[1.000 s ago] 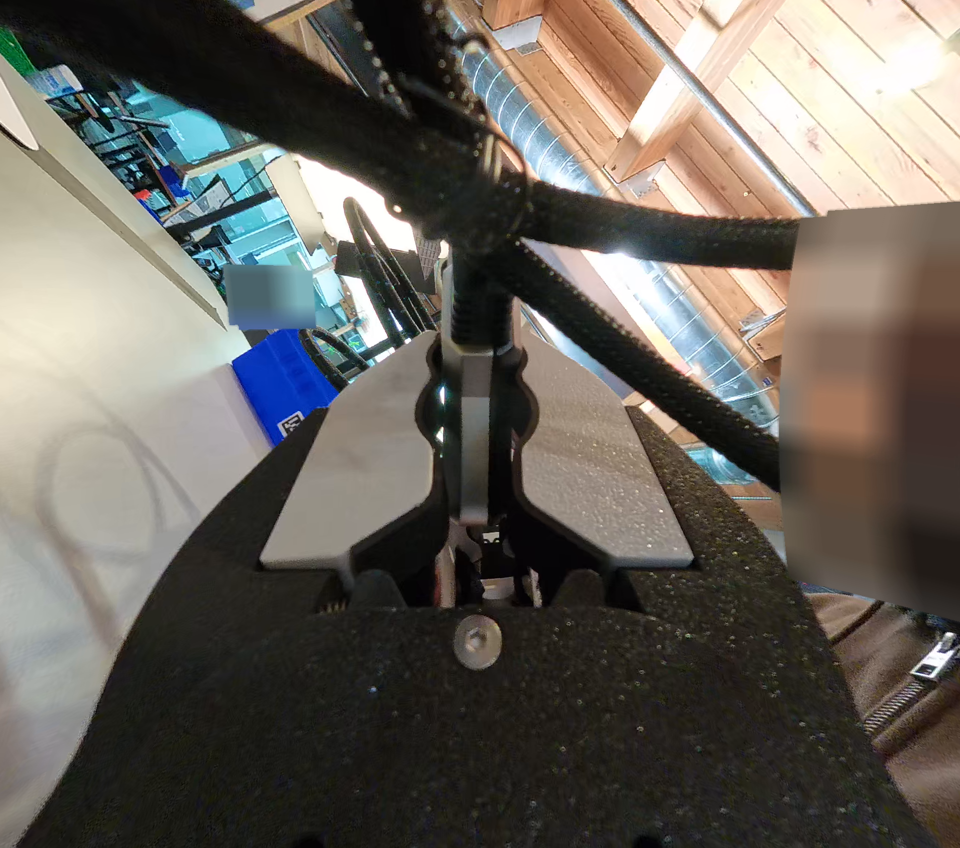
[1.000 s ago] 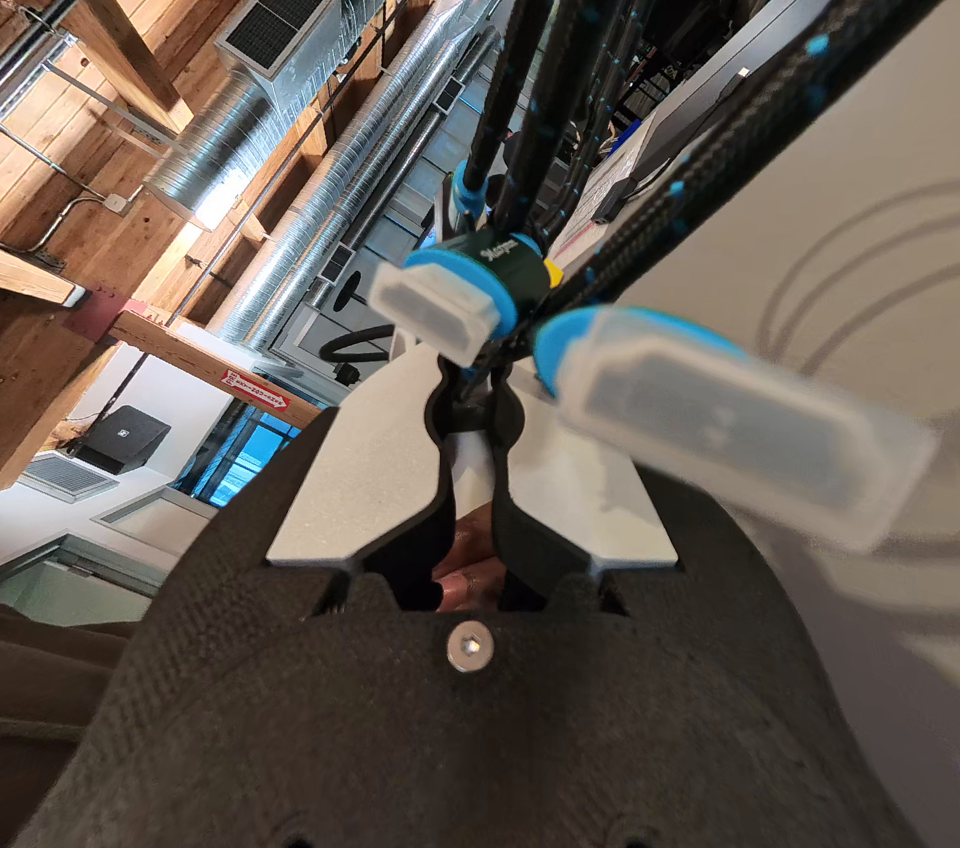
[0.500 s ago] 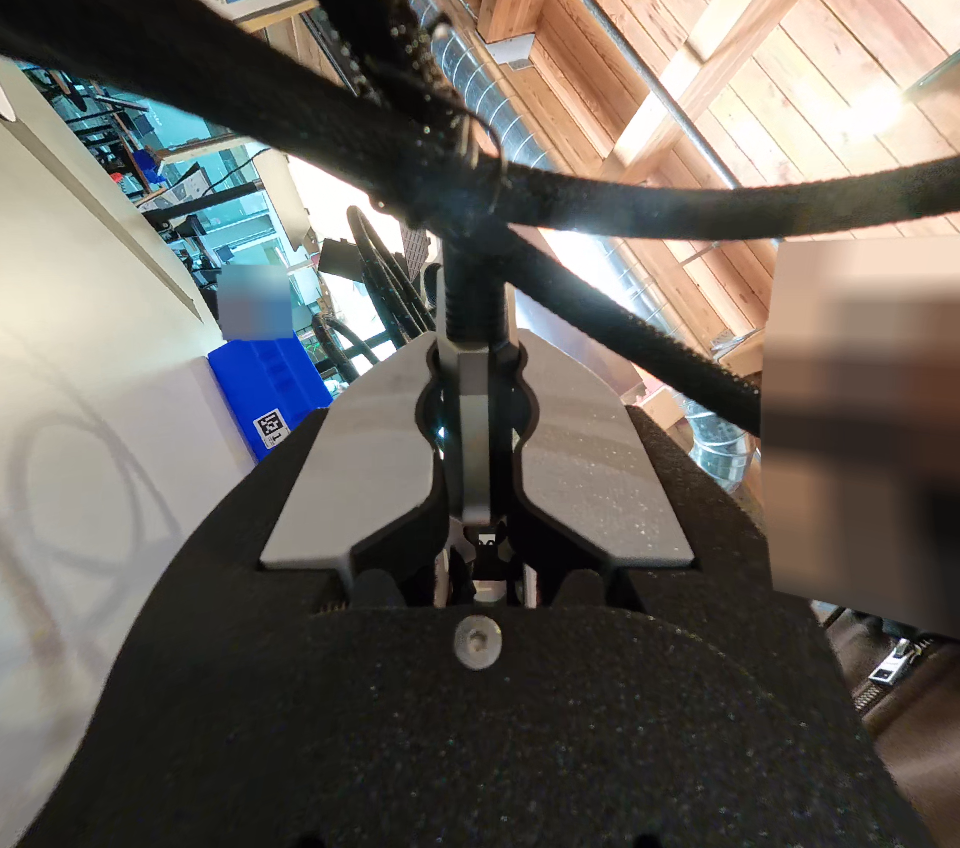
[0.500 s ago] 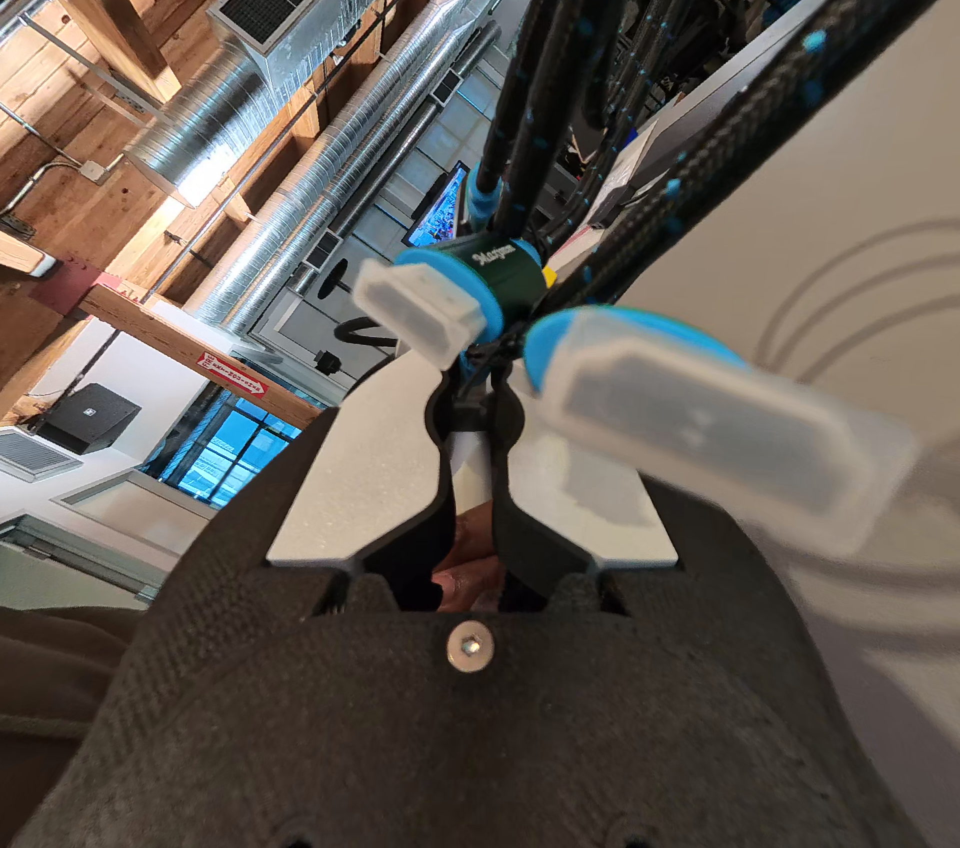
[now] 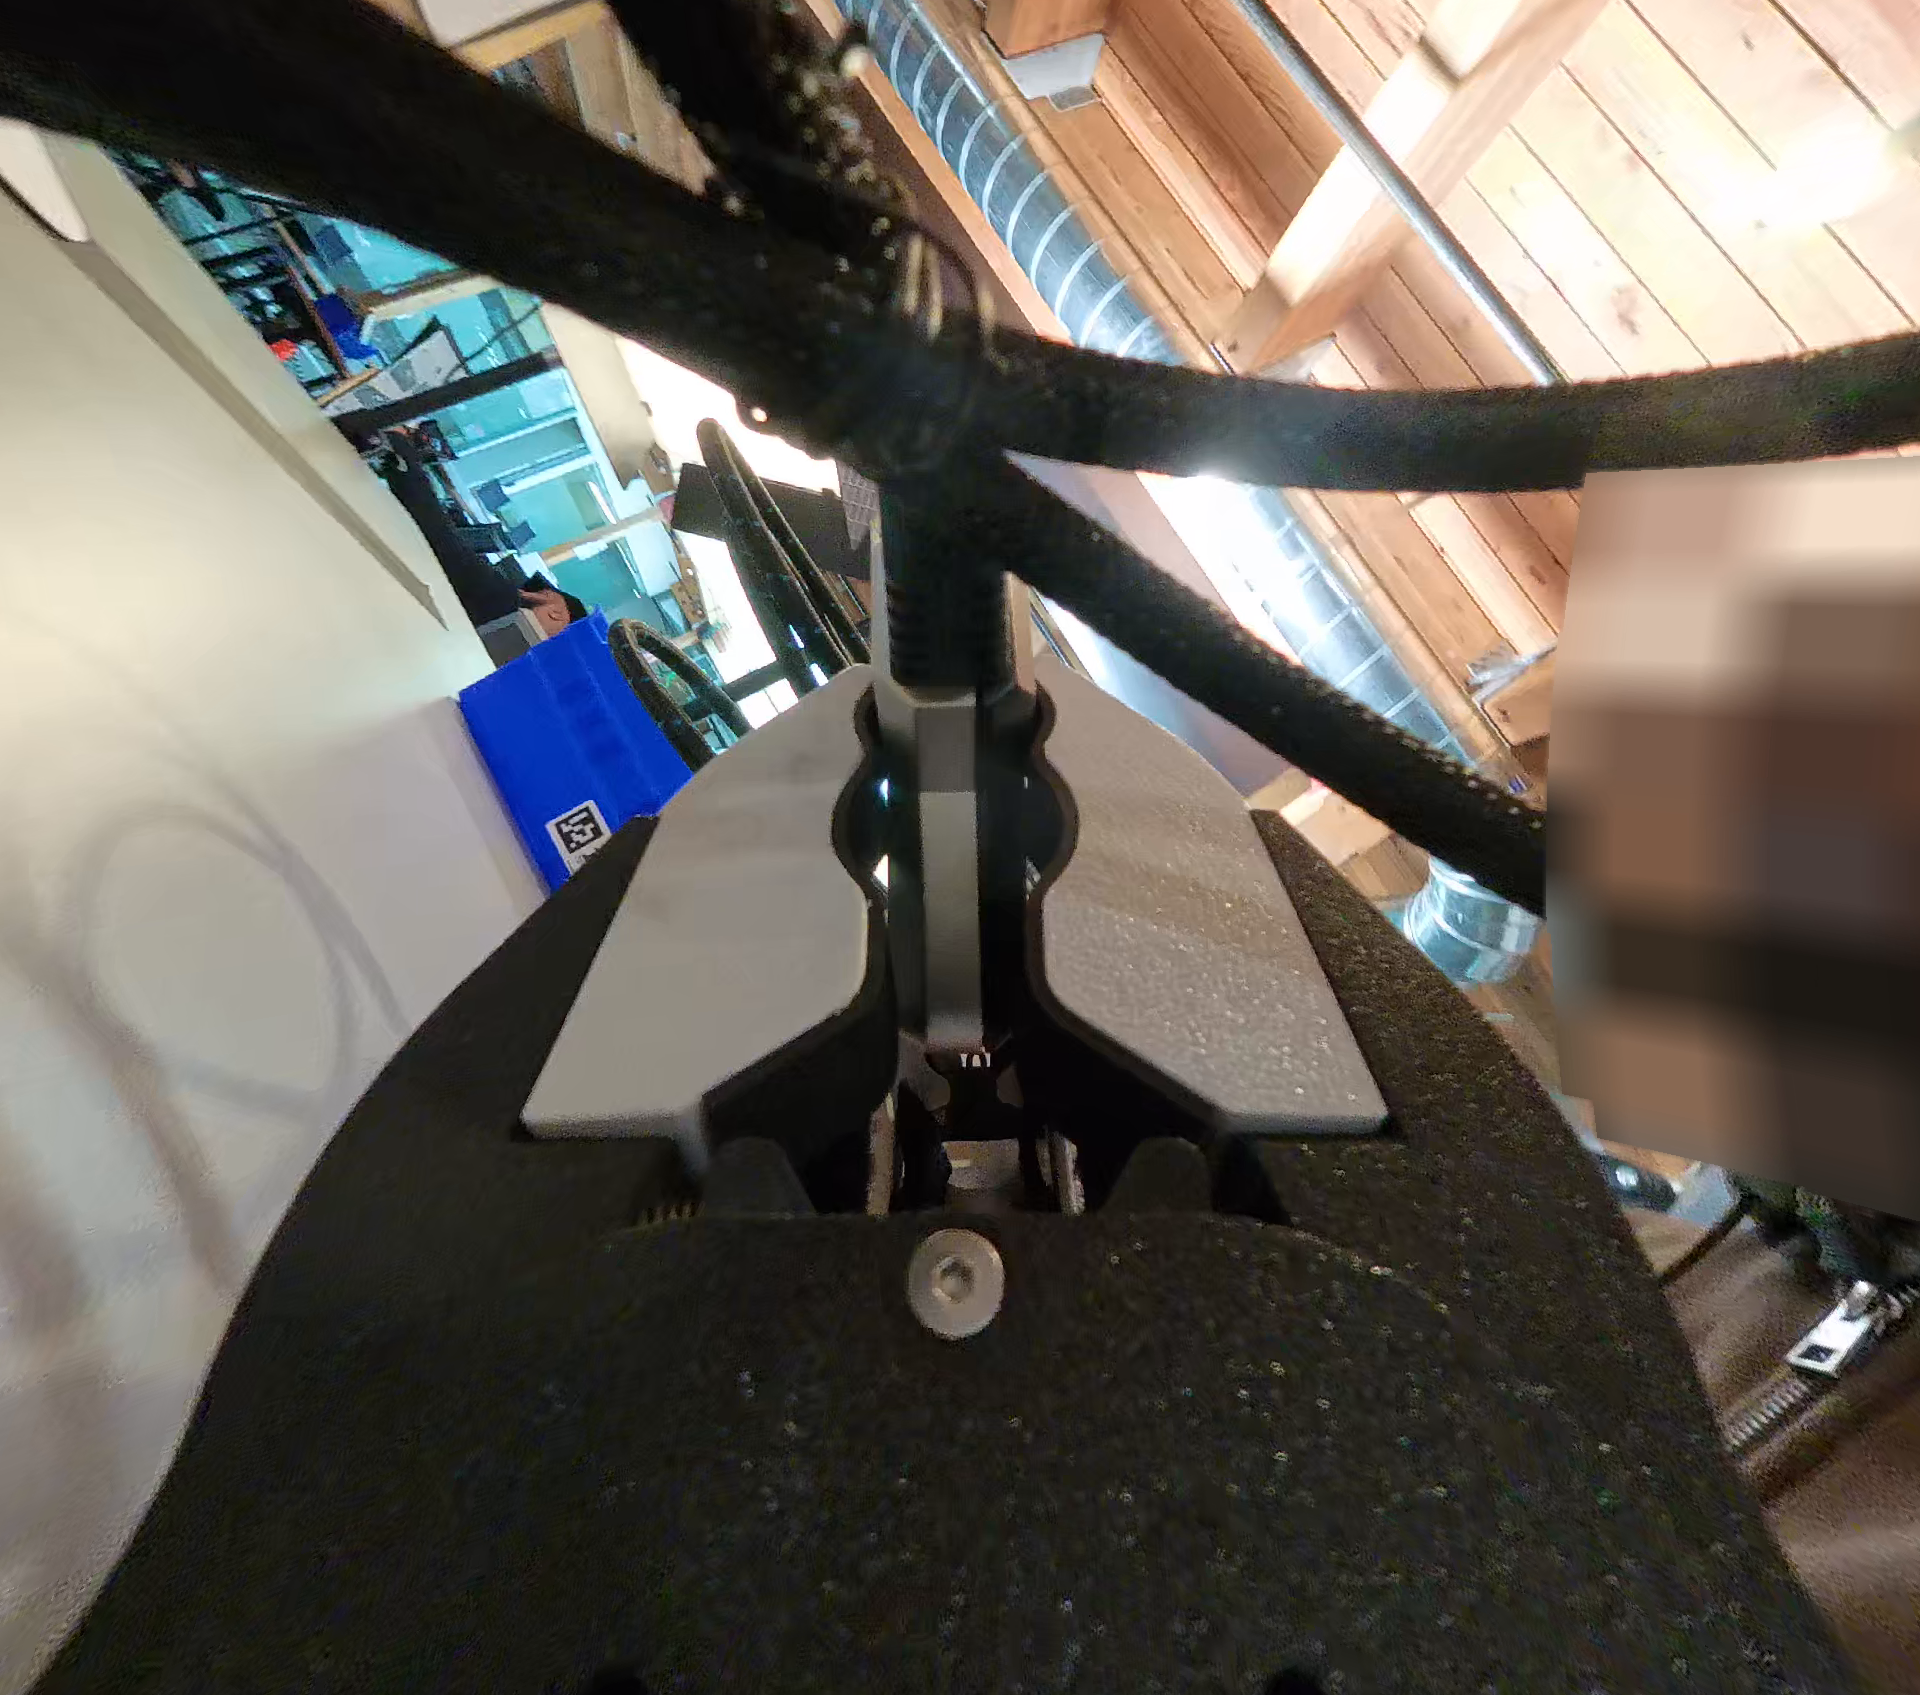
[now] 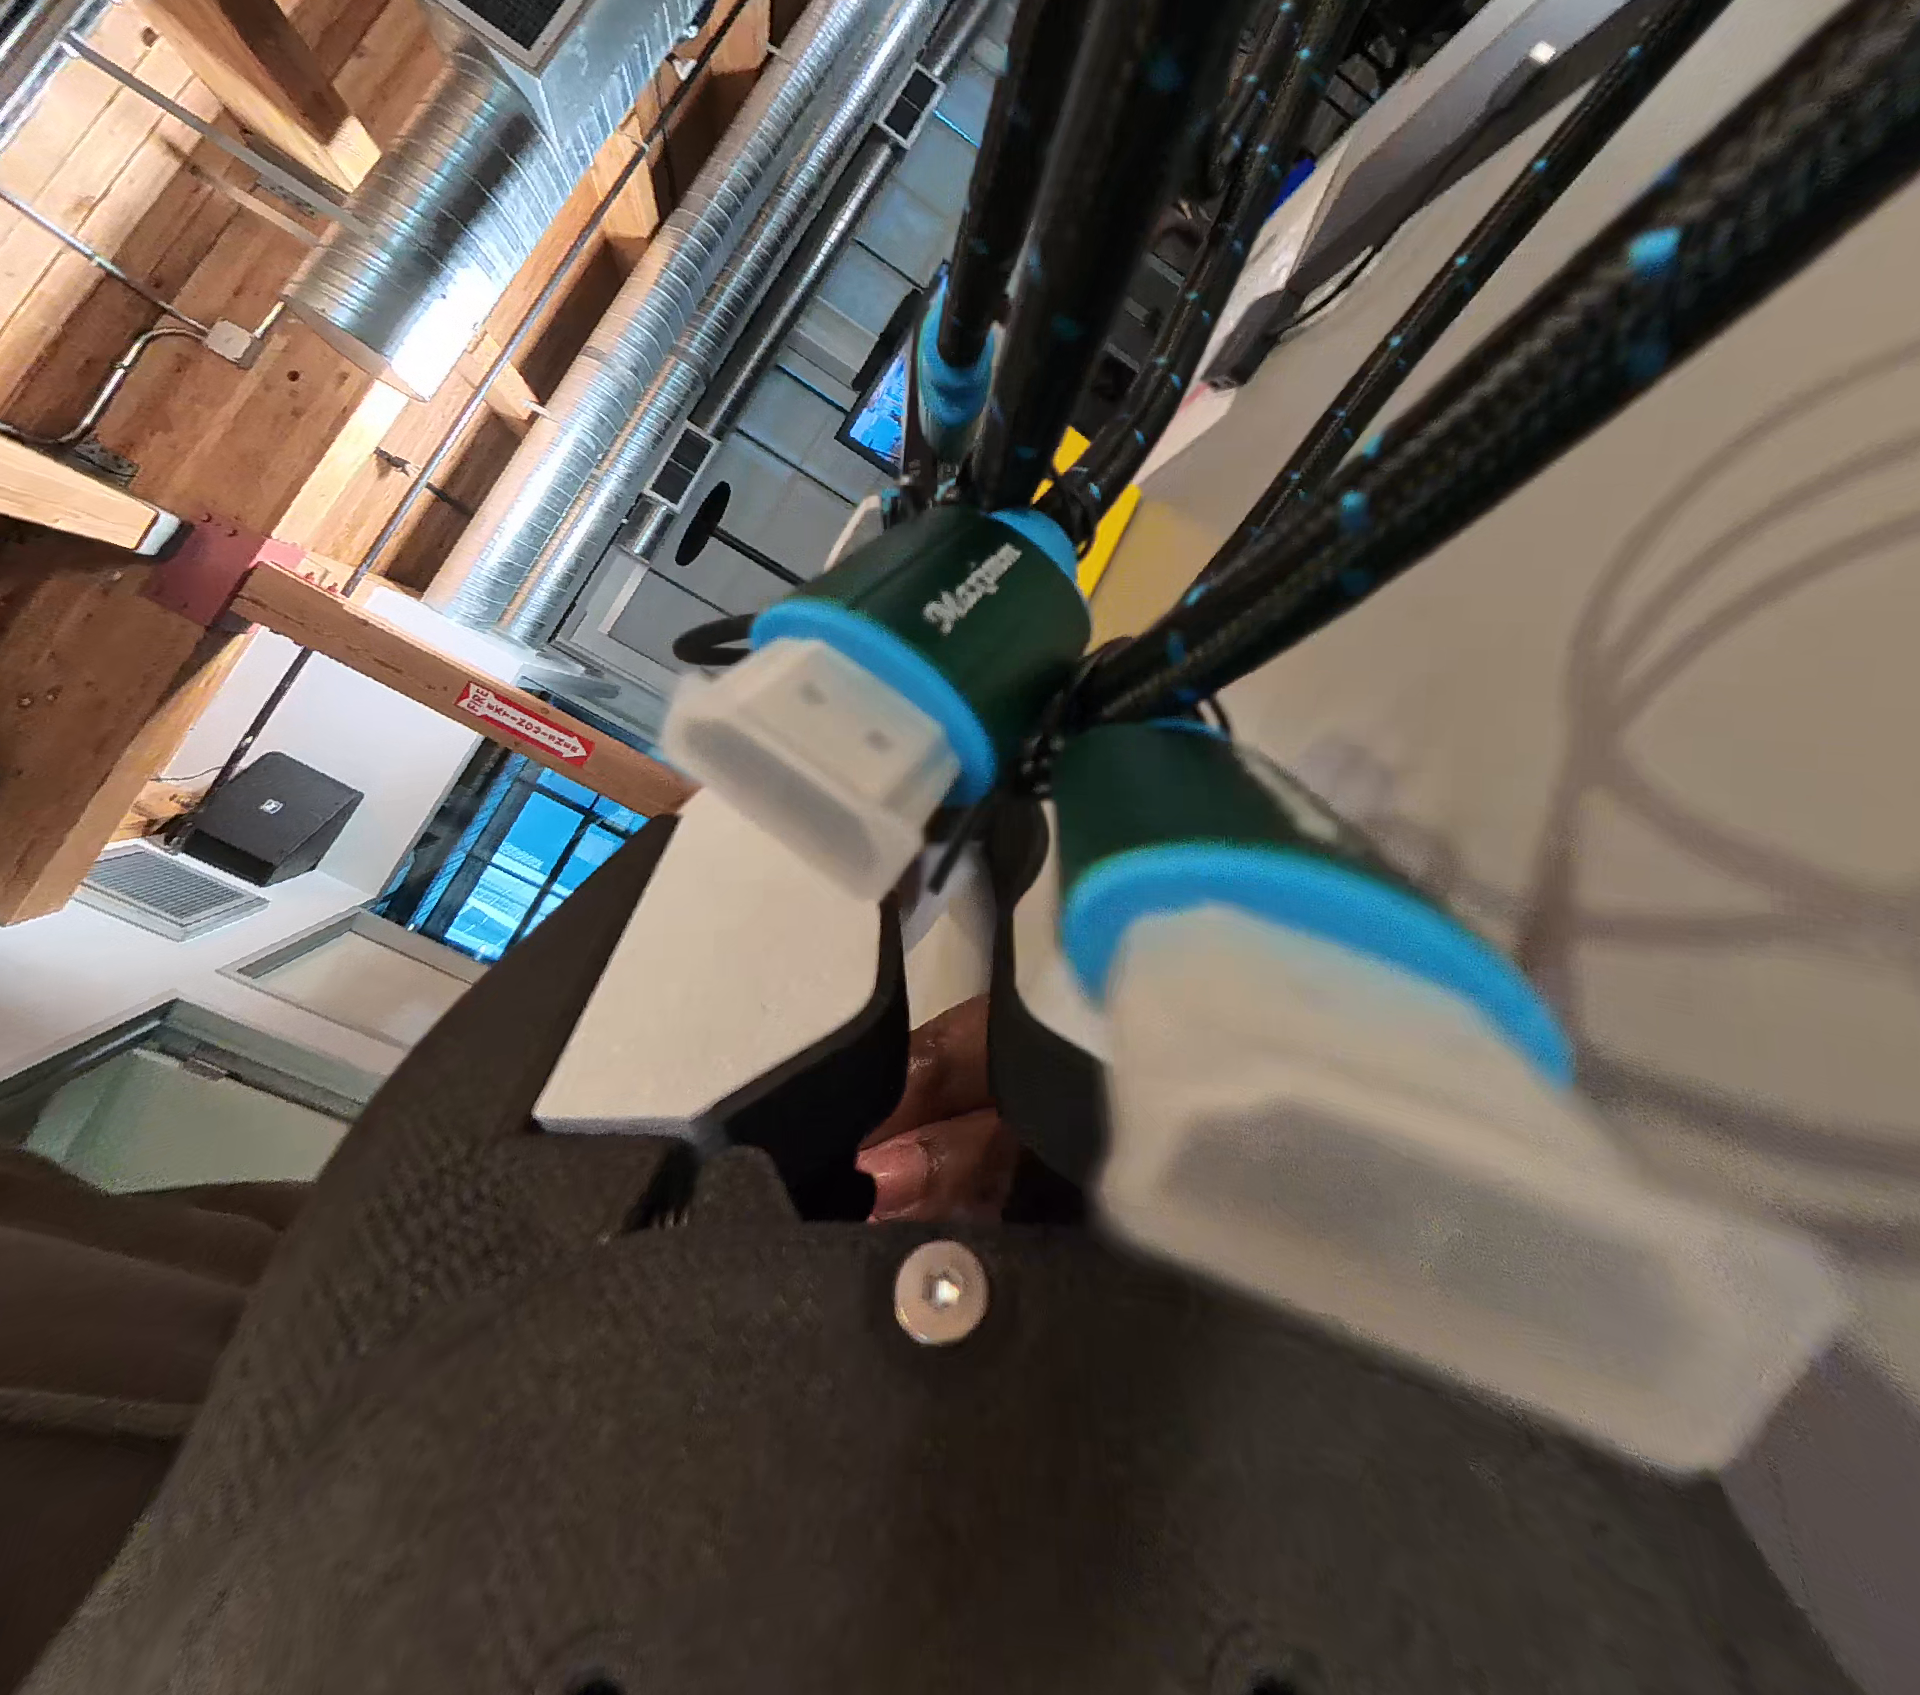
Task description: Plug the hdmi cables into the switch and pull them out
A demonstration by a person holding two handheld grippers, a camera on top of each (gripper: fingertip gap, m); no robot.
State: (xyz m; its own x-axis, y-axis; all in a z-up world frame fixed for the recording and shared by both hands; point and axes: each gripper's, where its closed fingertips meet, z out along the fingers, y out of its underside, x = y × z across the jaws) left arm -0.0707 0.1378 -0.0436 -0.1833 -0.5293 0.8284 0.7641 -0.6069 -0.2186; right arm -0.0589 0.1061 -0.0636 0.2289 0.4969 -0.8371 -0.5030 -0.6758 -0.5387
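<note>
Overhead, left gripper (image 5: pixel 948 772) clamps one grey connector (image 5: pixel 945 866) of a black braided cable (image 5: pixel 1247 669). Right gripper (image 6: pixel 951 897) pinches a coiled black-blue cable bundle (image 6: pixel 1299 523) with two capped green plugs (image 6: pixel 935 658). One blue bin (image 5: pixel 566 772) far left on the tabletop (image 5: pixel 208 710); contents hidden.

Right wrist view: your right gripper (image 6: pixel 951 824) closes on a bundle of black braided cables with blue flecks (image 6: pixel 1299 565) — two dark green connectors with blue collars and clear caps (image 6: pixel 883 700) (image 6: pixel 1299 1001) splay outward. Behind them run silver ducts (image 6: pixel 582 357) under wooden beams (image 6: pixel 249 14).
</note>
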